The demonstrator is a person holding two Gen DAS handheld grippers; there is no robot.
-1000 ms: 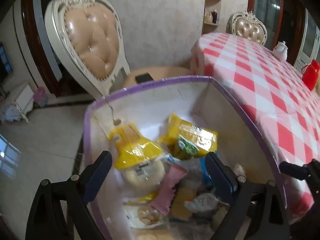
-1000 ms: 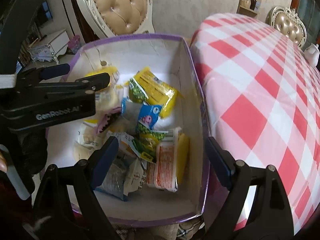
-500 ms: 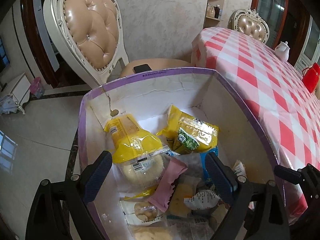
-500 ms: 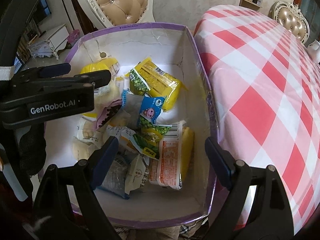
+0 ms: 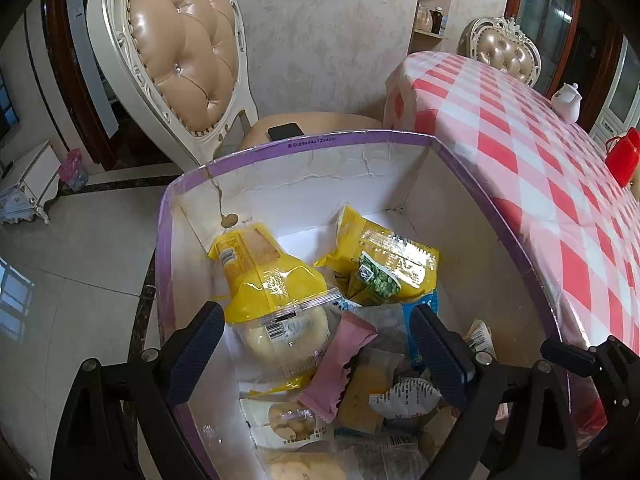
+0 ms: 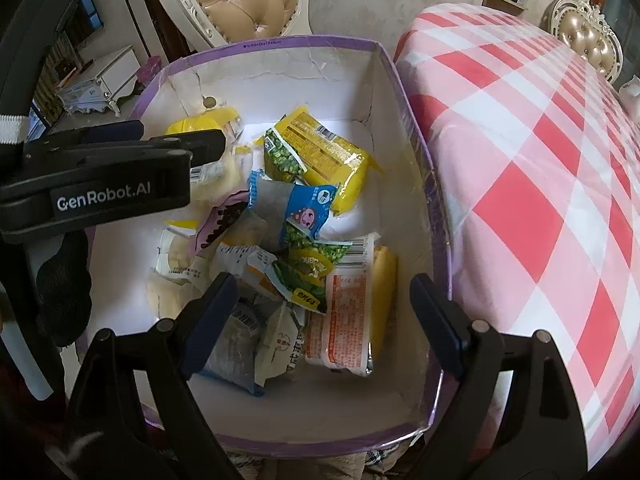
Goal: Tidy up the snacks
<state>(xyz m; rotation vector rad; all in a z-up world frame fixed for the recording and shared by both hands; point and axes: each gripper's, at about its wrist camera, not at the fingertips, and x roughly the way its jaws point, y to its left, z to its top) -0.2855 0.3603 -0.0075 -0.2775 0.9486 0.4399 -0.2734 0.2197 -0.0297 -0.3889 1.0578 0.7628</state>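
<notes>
A white cardboard box [image 6: 400,128] with a purple rim is seen from above, set beside a bench [image 6: 540,160] covered in a red and white check cloth. The snacks are heaped loosely inside it, overlapping, probably so they stay gathered in one container for sorting. A yellow bun packet [image 5: 276,292] leans against the left wall, and a yellow and green pea packet [image 5: 384,264] lies beside it toward the far end. A pink wrapper [image 5: 340,364] rests on the heap. An orange packet [image 6: 344,320] lies flat near the right wall. The left gripper [image 5: 316,352] is held over the bun packet, jaws spread wide and empty, apparently lined up for a pick. The right gripper [image 6: 320,312] hovers over the near end, likewise spread and holding nothing. A cushioned chair [image 5: 184,56] stands behind the box.
</notes>
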